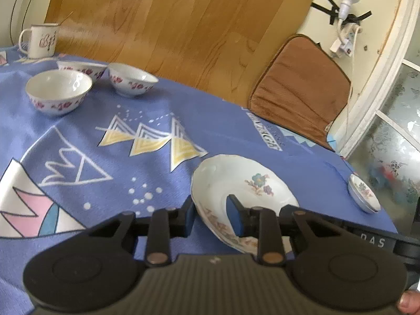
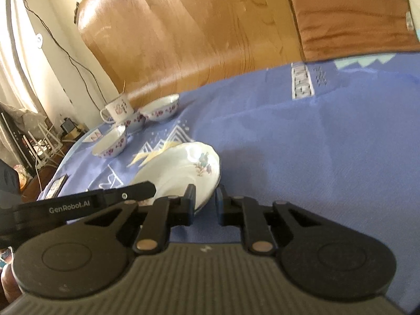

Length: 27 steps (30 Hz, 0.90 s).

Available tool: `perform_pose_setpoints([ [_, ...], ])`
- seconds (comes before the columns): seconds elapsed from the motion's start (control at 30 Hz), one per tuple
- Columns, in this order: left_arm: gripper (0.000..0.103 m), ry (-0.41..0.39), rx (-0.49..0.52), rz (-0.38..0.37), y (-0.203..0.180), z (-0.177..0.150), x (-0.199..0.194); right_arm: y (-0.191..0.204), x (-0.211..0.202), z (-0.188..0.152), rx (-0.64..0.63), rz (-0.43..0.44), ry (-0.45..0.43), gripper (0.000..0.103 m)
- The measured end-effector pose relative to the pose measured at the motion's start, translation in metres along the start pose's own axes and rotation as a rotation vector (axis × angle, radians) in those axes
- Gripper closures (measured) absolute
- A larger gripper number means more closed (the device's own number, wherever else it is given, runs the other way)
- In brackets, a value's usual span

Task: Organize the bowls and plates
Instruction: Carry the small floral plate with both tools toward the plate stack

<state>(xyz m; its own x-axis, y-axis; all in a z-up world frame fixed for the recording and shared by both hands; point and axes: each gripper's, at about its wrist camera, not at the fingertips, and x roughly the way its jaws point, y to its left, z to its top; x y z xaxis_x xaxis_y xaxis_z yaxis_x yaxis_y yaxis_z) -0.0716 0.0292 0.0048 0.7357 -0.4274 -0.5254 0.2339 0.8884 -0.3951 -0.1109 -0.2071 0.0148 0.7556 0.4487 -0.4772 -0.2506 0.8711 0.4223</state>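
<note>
In the left wrist view, the left gripper (image 1: 210, 216) straddles the near rim of the floral plate (image 1: 244, 181) with its jaws apart, while three bowls (image 1: 59, 92) stand unstacked at the far side of the worktop (image 1: 157, 115) and a small dish (image 1: 363, 193) lies apart. In the right wrist view, the right gripper (image 2: 206, 204) brackets the plate's (image 2: 181, 170) other edge, jaws narrow; whether they pinch it I cannot tell. Sorting looks barely begun.
</note>
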Motion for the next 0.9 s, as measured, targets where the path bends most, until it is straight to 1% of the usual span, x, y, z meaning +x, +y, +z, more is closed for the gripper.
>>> perform_pose_setpoints([
  [0.13, 0.078, -0.024, 0.028, 0.004, -0.008, 0.002, -0.004, 0.005, -0.004, 0.001, -0.047, -0.021, -0.035, 0.085],
  [0.3, 0.078, 0.015, 0.006, 0.007, -0.005, -0.001, 0.004, -0.001, 0.0, -0.002, -0.028, -0.022, -0.023, 0.085],
  [0.5, 0.078, -0.007, 0.037, 0.003, -0.013, 0.001, 0.001, 0.003, -0.006, -0.002, -0.046, -0.035, -0.058, 0.085],
  [0.67, 0.078, 0.011, 0.035, 0.001, -0.014, 0.0, 0.006, -0.002, -0.006, -0.004, -0.028, -0.035, -0.058, 0.085],
  [0.9, 0.078, 0.01, 0.051, 0.0, -0.019, 0.001, 0.008, -0.005, -0.008, -0.004, -0.017, -0.039, -0.072, 0.085],
])
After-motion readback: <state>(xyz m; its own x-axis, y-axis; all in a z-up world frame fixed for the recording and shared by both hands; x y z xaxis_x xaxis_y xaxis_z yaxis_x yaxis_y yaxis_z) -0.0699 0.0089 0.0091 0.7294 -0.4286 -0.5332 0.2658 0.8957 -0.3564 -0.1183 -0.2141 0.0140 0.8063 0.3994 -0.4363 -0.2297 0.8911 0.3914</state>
